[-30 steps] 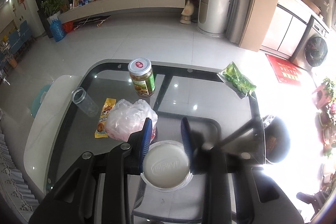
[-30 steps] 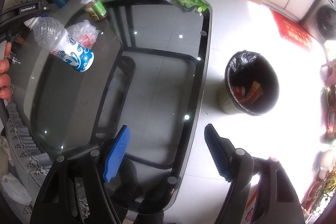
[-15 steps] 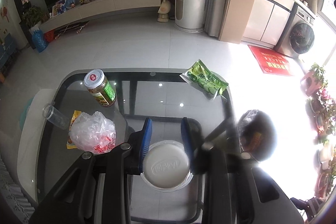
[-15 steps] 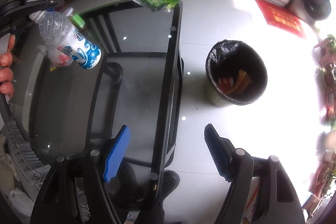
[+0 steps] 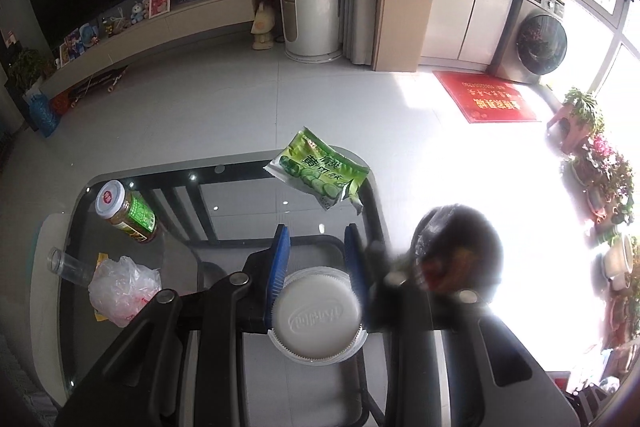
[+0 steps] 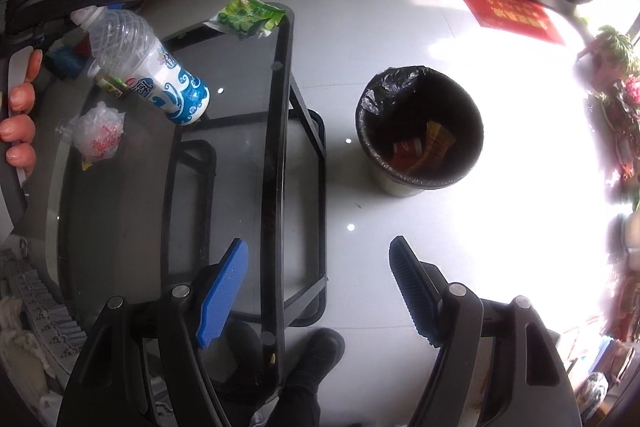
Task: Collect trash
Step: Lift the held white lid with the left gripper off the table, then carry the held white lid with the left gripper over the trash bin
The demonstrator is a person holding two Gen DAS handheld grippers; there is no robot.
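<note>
1. Change noted: against the views of 1 second ago, the left gripper [image 5: 316, 259] has been carried sideways over the glass table [image 6: 276, 131] toward its right-hand edge. The bin [image 6: 420, 131], formerly at the frame margin of the left wrist view, is now seen at 3 o'clock of the fingers, blurred.
2. Left tool state: the jaws are narrowed on a plastic bottle [image 6: 148, 67], gripped at the neck; its white cap [image 5: 318, 311] fills the gap between the blue pads. The bottle hangs above the table, not yet over the bin.
3. Right tool state: the right gripper [image 6: 316, 291] is held wide with nothing between the fingers, above the table edge and floor.
4. Meaning: transport is judged underway; release awaits the bin.
5. Containers: the bin, lined with a black bag, stands on the floor beside the table and holds red and orange wrappers. A lidded jar [image 5: 128, 211] appears full.
6. Remaining on the table: a green snack packet [image 5: 320, 175] at 12 o'clock, a crumpled plastic bag [image 5: 120, 287] and a clear cup [image 5: 64, 263] at 9 o'clock.
</note>
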